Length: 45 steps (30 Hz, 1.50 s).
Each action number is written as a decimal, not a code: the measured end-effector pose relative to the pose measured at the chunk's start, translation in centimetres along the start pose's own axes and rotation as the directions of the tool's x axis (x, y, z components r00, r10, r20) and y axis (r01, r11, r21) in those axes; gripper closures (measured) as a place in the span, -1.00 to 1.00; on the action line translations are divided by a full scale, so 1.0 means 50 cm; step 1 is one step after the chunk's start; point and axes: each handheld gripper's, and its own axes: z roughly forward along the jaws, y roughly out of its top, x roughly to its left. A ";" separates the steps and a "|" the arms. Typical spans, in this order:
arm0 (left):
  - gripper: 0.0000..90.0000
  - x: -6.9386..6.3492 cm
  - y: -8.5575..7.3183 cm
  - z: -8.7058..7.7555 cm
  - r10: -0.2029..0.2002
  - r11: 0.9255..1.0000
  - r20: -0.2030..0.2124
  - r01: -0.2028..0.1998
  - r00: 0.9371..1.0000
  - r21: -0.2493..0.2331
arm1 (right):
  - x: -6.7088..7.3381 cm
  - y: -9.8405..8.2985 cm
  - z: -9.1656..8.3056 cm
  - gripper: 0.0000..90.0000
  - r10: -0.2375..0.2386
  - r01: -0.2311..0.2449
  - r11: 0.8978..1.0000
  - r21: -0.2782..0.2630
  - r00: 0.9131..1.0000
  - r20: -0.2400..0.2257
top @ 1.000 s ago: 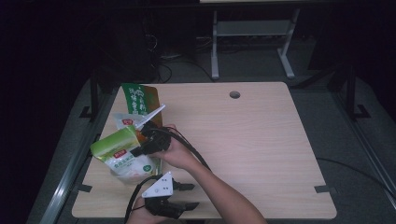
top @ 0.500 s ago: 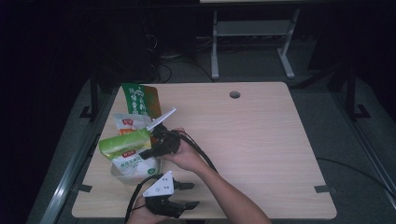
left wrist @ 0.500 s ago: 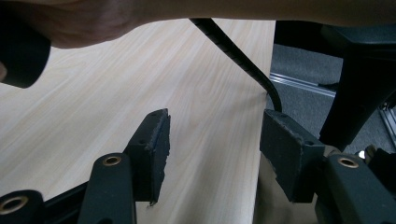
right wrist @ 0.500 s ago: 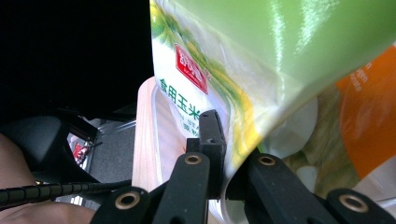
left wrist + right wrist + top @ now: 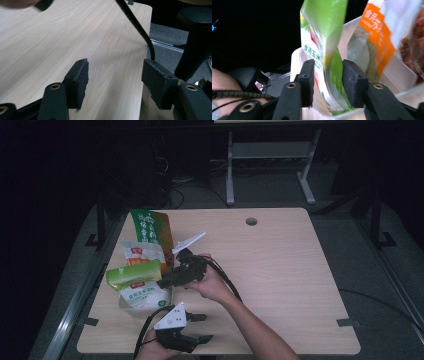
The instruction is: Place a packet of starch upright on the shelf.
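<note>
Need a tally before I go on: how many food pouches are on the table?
3: tall green pouch farthest back, orange-labelled pouch in front of it, green-topped pouch nearest, between the right claw jaws. Others may be hidden behind them.

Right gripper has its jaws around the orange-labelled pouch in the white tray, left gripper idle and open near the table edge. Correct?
Not quite. The right gripper has its jaws around the green pouch, not the orange-labelled pouch, which sits behind it in the white tray; the right gripper view shows this. The left gripper is open near the table edge, as you said.
</note>
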 end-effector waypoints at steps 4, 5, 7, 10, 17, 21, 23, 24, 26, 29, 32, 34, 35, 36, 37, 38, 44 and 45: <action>-0.17 0.007 0.001 -0.007 -0.012 1.000 -0.011 0.012 1.000 -0.004 | -0.006 -0.011 -0.031 0.22 0.002 -0.001 1.000 -0.017 1.000 0.022; -0.17 0.007 0.001 -0.007 -0.012 1.000 -0.011 0.012 1.000 -0.004 | -0.006 -0.011 -0.031 0.22 0.002 -0.001 1.000 -0.017 1.000 0.022; -0.18 0.014 0.001 -0.014 -0.010 1.000 -0.027 0.010 1.000 -0.010 | -0.012 -0.023 -0.056 0.17 0.014 -0.012 0.999 -0.034 0.999 0.045; -0.19 0.017 0.001 -0.019 -0.015 1.000 -0.034 0.014 0.999 -0.013 | -0.021 -0.036 -0.081 0.12 0.026 -0.023 0.999 -0.043 0.998 0.061; -0.17 0.020 0.001 -0.021 -0.016 1.000 -0.038 0.016 0.999 -0.017 | -0.037 -0.060 -0.134 0.07 0.059 -0.051 0.996 -0.078 0.993 0.102; -0.17 0.021 0.001 -0.020 -0.018 1.000 -0.038 0.018 0.999 -0.014 | -0.039 -0.067 -0.150 0.05 0.067 -0.058 0.995 -0.081 0.991 0.113; -0.16 0.024 0.001 -0.021 -0.019 1.000 -0.031 0.018 0.999 -0.010 | -0.042 -0.074 -0.161 0.04 0.077 -0.068 0.994 -0.082 0.990 0.117; -0.14 0.024 0.001 -0.021 -0.024 1.000 -0.030 0.023 0.999 -0.012 | -0.044 -0.077 -0.164 0.04 0.073 -0.063 0.995 -0.083 0.990 0.119; -0.14 0.025 0.001 -0.022 -0.015 1.000 -0.033 0.014 0.999 -0.007 | -0.046 -0.081 -0.170 0.03 0.077 -0.067 0.995 -0.079 0.989 0.125; -0.15 0.025 0.001 -0.022 -0.017 1.000 -0.031 0.017 0.999 -0.009 | -0.047 -0.085 -0.176 0.01 0.080 -0.070 0.994 -0.080 0.989 0.128; -0.15 0.025 0.001 -0.022 -0.021 1.000 -0.032 0.020 0.999 -0.012 | -0.050 -0.095 -0.187 0.00 0.088 -0.077 0.994 -0.082 0.986 0.138; -0.15 0.025 0.002 -0.023 -0.027 1.000 -0.033 0.026 0.999 -0.015 | -0.051 -0.100 -0.192 -0.01 0.090 -0.079 0.994 -0.081 0.985 0.144; -0.15 0.025 0.002 -0.023 -0.027 1.000 -0.033 0.026 0.999 -0.015 | -0.051 -0.100 -0.192 -0.01 0.090 -0.079 0.994 -0.081 0.985 0.144; -0.15 0.025 0.002 -0.023 -0.028 0.999 -0.033 0.028 0.999 -0.016 | -0.050 -0.104 -0.198 -0.02 0.093 -0.081 0.993 -0.082 0.985 0.149; -0.15 0.026 0.002 -0.024 -0.028 0.999 -0.034 0.027 0.999 -0.019 | -0.051 -0.105 -0.200 -0.02 0.093 -0.081 0.993 -0.081 0.984 0.151; -0.15 0.027 0.002 -0.024 -0.025 0.999 -0.035 0.024 0.999 -0.021 | -0.051 -0.107 -0.203 -0.02 0.094 -0.082 0.993 -0.082 0.984 0.153; -0.15 0.028 0.002 -0.026 -0.031 0.999 -0.040 0.031 0.999 -0.020 | -0.052 -0.119 -0.221 -0.04 0.108 -0.095 0.992 -0.087 0.981 0.164; -0.15 0.028 0.002 -0.026 -0.031 0.999 -0.040 0.031 0.999 -0.020 | -0.053 -0.122 -0.224 -0.04 0.111 -0.098 0.992 -0.085 0.980 0.167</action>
